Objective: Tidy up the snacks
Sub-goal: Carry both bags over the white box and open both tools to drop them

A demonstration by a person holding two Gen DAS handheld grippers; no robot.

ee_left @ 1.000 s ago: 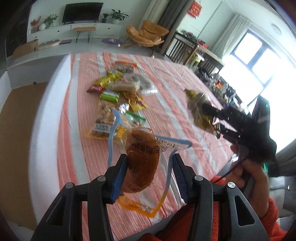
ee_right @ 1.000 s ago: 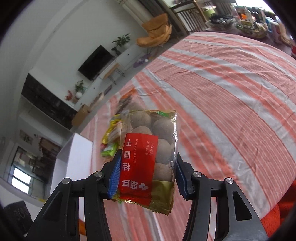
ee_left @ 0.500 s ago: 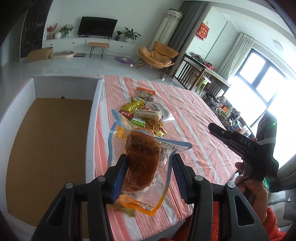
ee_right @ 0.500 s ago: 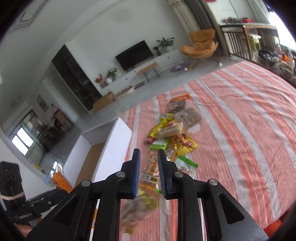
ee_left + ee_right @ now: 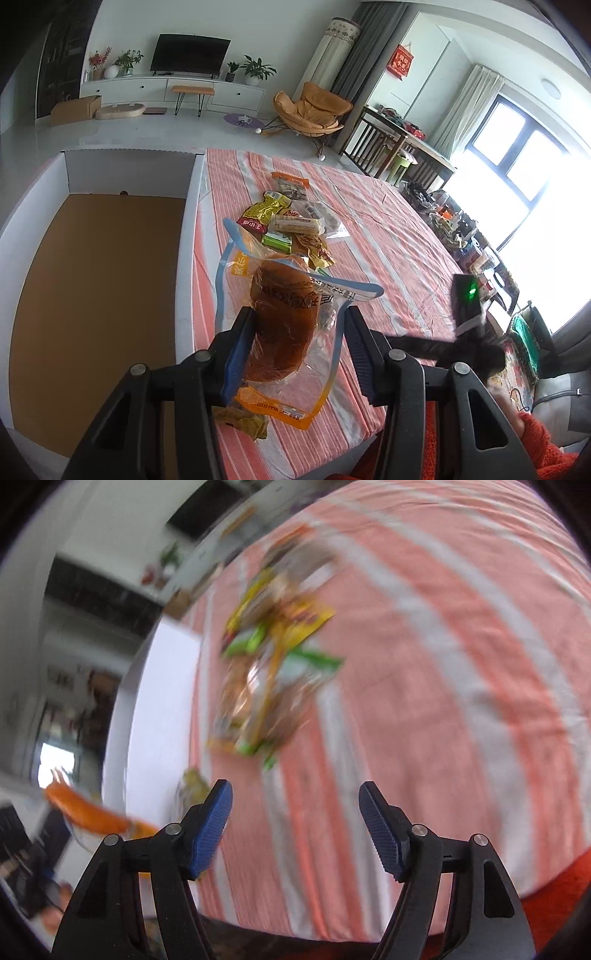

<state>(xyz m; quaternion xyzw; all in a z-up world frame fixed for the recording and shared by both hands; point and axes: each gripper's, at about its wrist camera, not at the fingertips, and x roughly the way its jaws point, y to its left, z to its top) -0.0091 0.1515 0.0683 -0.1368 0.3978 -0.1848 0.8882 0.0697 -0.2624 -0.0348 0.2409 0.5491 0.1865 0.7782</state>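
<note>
One bun pouch in left hand-held gripper; box beside

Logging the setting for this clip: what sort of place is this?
Most likely a home living room: a television on a low white cabinet, an orange lounge chair, and snack packets on a striped tablecloth.

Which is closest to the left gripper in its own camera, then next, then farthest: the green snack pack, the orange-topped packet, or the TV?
1. Green snack pack, mid-pile, just beyond the left gripper.
2. Orange-topped packet, pile's far end.
3. TV, against the back wall.
</note>
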